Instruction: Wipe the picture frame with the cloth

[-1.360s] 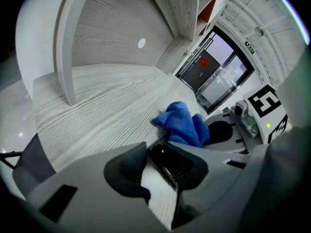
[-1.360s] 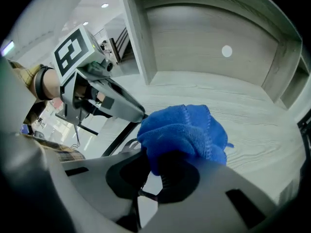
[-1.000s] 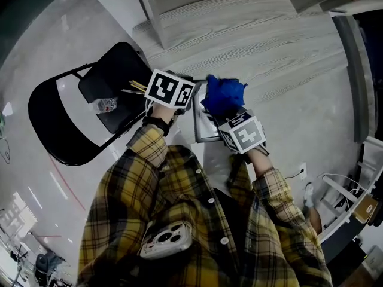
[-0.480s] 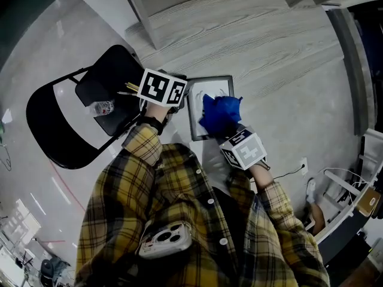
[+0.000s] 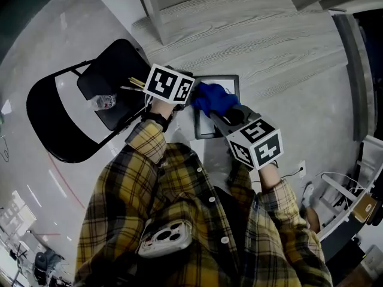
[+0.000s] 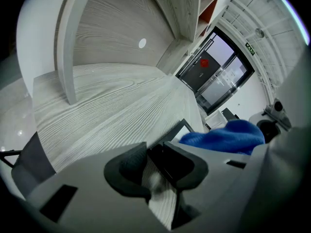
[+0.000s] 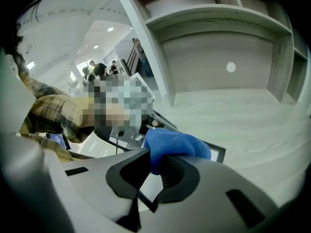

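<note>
A: Where does the frame [image 5: 206, 124] lie from the two grippers?

B: Straight ahead of the person, by the near edge of the worktop [image 5: 269, 34]. Its long axis runs away from the person. Whether it rests flat or is lifted a little, the views do not settle.

A: And the left gripper [image 6: 155, 152]?

B: It is pinching the frame's left edge, with the dark rim sitting between its jaws. That looks like the steadying hold.

A: So the wiping falls to the right one.

B: Yes. The right gripper [image 7: 153, 161] is clamped on the blue cloth [image 5: 214, 98], and the cloth is bunched over the frame's far left part, just beside the left gripper.

A: Then which way is there room to wipe?

B: Toward the near end and the right edge. The glass there is uncovered, and nothing stands on the worktop to that side. To the left the cloth would run into the left gripper almost at once.

A: Any edges to mind?

B: The frame's near end is close to the worktop's near edge, so a long pull toward the person could drag it off if the left hold slips. The chair [image 5: 114, 82] stands on the floor to the left, well apart from the stroke.
</note>
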`<state>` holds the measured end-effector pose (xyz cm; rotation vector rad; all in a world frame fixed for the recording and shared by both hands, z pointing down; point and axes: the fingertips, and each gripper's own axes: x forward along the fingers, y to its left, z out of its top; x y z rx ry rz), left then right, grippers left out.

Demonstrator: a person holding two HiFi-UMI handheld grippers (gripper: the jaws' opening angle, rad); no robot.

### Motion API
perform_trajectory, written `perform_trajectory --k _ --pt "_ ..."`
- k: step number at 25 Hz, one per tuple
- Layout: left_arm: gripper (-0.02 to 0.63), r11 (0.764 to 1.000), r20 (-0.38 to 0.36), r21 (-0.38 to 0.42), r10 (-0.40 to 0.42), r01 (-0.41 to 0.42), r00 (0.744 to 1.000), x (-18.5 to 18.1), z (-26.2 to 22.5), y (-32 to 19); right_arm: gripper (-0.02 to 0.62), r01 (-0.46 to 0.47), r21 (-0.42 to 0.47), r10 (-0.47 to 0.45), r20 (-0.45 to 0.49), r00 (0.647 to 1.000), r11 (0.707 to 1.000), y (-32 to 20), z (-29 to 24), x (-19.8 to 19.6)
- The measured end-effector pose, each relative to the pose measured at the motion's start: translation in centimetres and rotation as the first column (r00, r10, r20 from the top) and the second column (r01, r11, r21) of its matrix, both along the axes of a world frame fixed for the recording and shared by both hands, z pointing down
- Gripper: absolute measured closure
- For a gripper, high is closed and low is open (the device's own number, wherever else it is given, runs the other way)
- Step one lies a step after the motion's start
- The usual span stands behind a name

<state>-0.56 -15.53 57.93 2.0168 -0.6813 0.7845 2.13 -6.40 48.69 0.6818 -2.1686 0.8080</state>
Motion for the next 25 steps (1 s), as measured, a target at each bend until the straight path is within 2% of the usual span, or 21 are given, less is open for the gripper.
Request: perform_trajectory --k 3,6,8,12,19,25 --pt "0.495 1.000 -0.005 0.000 -0.005 0.005 1.000 0.0 0.0 0.0 0.551 0.046 0.054 -0.041 -0.091 0.995 0.997 -3.5 2.2 -1.5" --pt "0.500 1.000 -0.020 -0.008 -0.022 0.022 1.000 -0.1 0.1 0.1 0.551 0.100 0.090 -0.075 -0.243 0.967 0.991 -5.4 5.8 -1.3" --pt "0.502 1.000 -0.024 -0.011 -0.024 0.024 0.999 -0.1 0.2 0.1 0.551 0.114 0.102 -0.081 -0.289 0.954 0.988 -5.4 7.5 -1.0" --pt "0.500 1.000 -0.021 -0.005 -0.021 0.021 1.000 -0.1 0.1 0.0 0.551 0.118 0.096 -0.086 -0.290 0.953 0.988 -3.9 8.6 -1.3" --pt "0.502 1.000 -0.026 -0.009 -0.022 0.022 0.999 -0.1 0.2 0.1 0.551 0.148 -0.035 -0.152 -0.242 0.958 0.988 -0.8 8.4 -1.7" --pt "0.500 1.000 -0.028 -0.009 -0.020 0.020 0.999 -0.2 0.4 0.0 0.551 0.176 -0.149 -0.203 -0.195 0.960 0.973 3.6 8.8 -1.6"
